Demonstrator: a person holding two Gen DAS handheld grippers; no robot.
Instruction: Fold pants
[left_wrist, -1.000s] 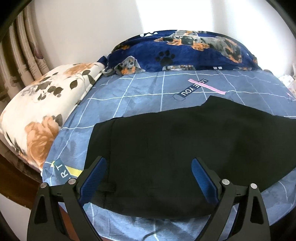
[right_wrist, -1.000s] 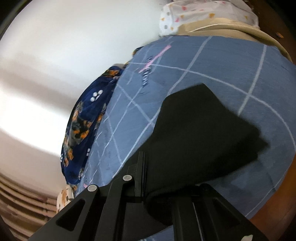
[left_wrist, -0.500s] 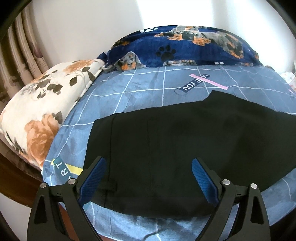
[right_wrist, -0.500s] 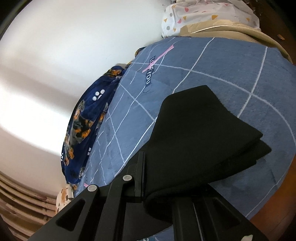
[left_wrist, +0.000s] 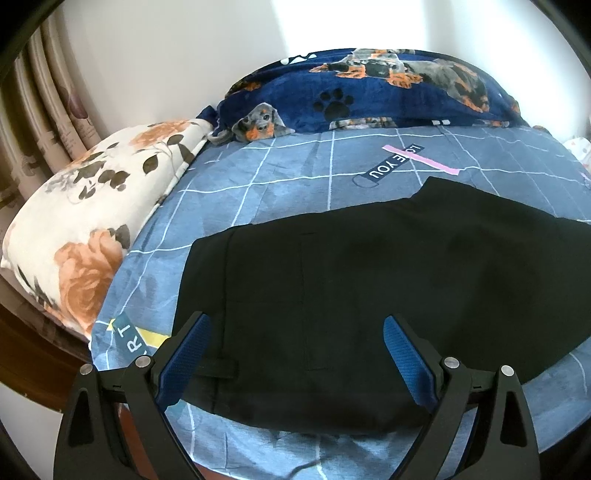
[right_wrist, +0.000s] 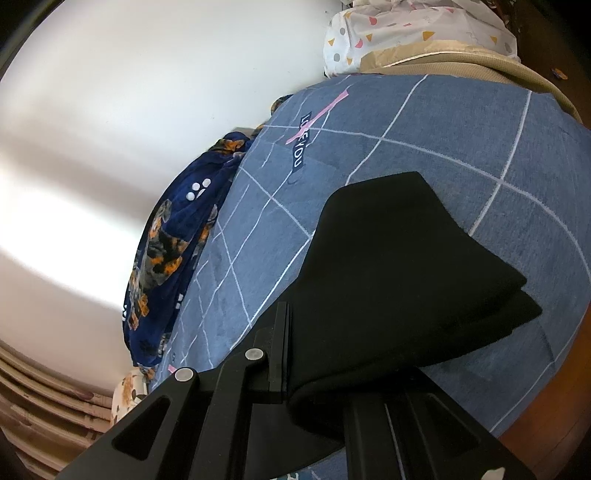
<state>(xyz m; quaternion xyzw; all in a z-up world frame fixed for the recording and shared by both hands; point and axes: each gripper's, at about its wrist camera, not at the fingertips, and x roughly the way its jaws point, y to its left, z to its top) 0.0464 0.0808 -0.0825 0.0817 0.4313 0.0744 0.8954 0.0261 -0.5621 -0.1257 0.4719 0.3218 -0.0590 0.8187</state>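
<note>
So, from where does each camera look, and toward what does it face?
Left wrist: above the bed's near edge, facing the wall over the pants; open left gripper at the bottom.
Right wrist: rolled sideways, looking along the sheet; right gripper shut on the pants.
Both show: pants, sheet, dog blanket, LOVE YOU label.

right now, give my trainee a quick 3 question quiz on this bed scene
1. True or false: the left tool is shut on the pants.
2. What does the right tool hold? A) pillow B) pants C) blanket
3. Fill in: the pants lie on the blue checked ____.

Key:
1. False. Its jaws stand wide open over the waist end, gripping nothing.
2. B. Black cloth is pinched between its jaws and drapes away onto the bed.
3. Sheet. The floral pillow and dog blanket sit beyond the pants, apart from them.
</note>
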